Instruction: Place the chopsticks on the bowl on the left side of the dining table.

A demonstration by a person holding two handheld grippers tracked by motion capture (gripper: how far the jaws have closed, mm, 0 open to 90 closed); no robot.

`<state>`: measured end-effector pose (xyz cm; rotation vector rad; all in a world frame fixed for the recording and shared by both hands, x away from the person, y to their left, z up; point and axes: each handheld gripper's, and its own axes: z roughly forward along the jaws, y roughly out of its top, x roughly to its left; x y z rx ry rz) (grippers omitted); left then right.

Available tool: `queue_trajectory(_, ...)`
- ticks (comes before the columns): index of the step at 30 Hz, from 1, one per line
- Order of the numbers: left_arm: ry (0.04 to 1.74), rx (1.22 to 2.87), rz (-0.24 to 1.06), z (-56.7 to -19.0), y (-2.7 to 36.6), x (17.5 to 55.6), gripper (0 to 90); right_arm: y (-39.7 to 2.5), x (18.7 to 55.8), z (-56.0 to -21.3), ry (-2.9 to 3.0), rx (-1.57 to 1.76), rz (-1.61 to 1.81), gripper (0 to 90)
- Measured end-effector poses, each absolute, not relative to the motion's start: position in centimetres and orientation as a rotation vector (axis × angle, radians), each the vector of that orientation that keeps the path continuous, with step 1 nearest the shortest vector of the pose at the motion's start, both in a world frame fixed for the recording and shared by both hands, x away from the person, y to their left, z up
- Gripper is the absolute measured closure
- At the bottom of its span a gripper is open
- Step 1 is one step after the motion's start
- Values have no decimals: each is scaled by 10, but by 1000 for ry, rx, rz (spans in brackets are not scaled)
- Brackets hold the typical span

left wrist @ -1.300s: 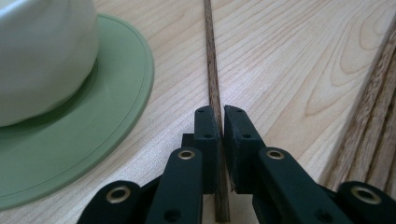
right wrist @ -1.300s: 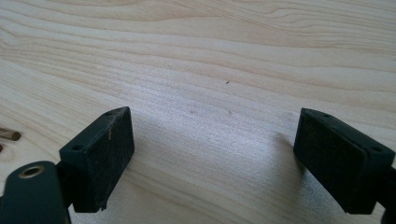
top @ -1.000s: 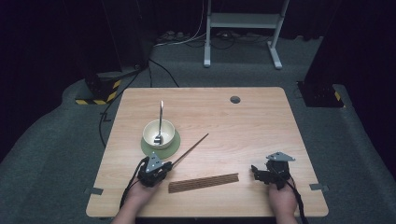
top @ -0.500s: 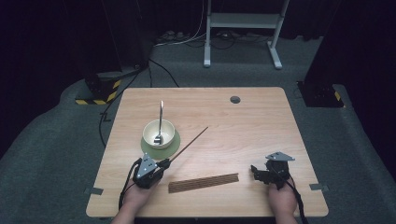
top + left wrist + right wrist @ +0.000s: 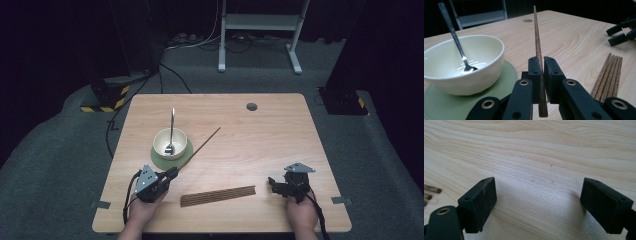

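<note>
The jaws of the left gripper (image 5: pixel 540 80) are closed tightly on one wooden chopstick (image 5: pixel 537 42), near its thick end, and the thin end points up and away from the gripper camera. In the high view the left gripper (image 5: pixel 169 176) is near the front left part of the counter (image 5: pixel 280 135), and the chopstick (image 5: pixel 202 145) goes from it diagonally toward the middle of the counter, passing just beside the bowl. Whether its far tip touches the wood, I cannot tell.

The jaws of the right gripper (image 5: pixel 539 205) stand wide apart and hold nothing; between them is bare wood. In the high view the right gripper (image 5: pixel 274 184) is at the front right, with the person's hand behind it.

A bundle of chopsticks (image 5: pixel 218 195) lies flat on the counter between the two grippers, near the front edge. In the left gripper view the same bundle (image 5: pixel 607 77) is at the right side, and its ends (image 5: pixel 430 192) are seen at the left edge of the right gripper view.

A cream bowl (image 5: pixel 169 143) stands on a round green mat (image 5: pixel 186 155) just behind the left gripper. A metal spoon (image 5: pixel 171 127) leans inside the bowl, with its handle up over the far rim.
</note>
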<state>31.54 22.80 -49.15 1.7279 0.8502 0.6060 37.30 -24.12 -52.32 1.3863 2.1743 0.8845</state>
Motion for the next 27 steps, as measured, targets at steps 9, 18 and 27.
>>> queue_trajectory(9,890,1656,645,-485,250,317,839,-241,373,-524,2166,1375,886,135)
queue_trajectory(18,947,1598,682,-484,273,322,838,-241,373,-523,2177,1373,886,134)
queue_trajectory(27,999,1541,709,-483,295,326,839,-241,373,-523,2178,1370,886,134)
